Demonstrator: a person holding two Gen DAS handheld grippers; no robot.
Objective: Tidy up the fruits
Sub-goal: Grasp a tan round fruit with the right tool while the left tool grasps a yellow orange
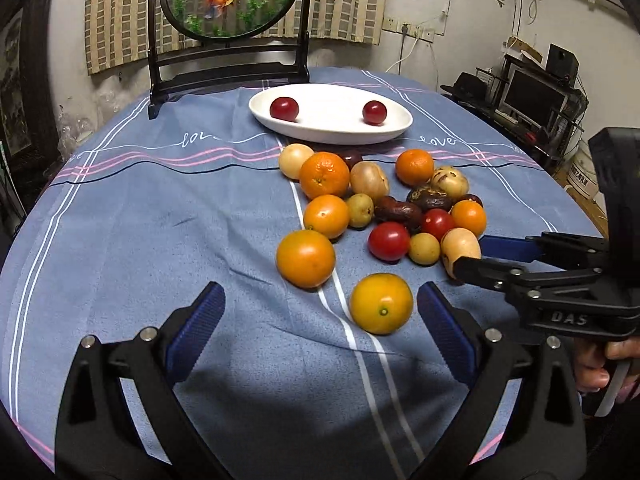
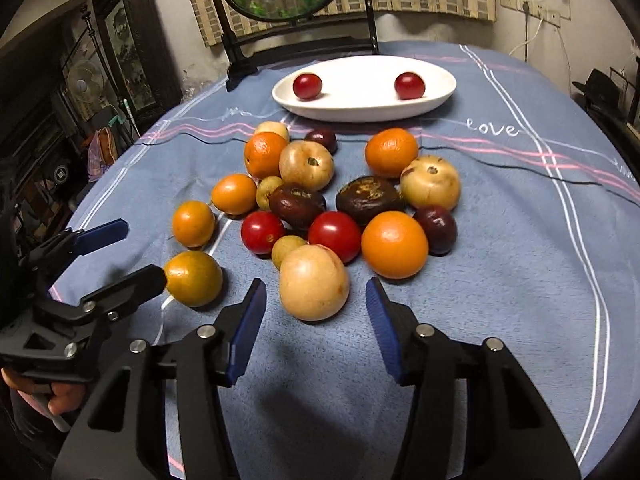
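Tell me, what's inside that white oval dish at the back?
The white oval dish holds two small red fruits, one toward its left end and one toward its right, well apart. The rest looks bare, though its near rim hides a strip of the floor.

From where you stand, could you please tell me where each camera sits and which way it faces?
Left wrist: sits on the left gripper, looking down along its open fingers at the nearest orange fruit; the right gripper and a hand enter from the right.
Right wrist: sits on the right gripper, facing the pale fruit between its fingers; the left gripper enters from the left.
Shared: the fruit pile and the white dish with two red fruits.
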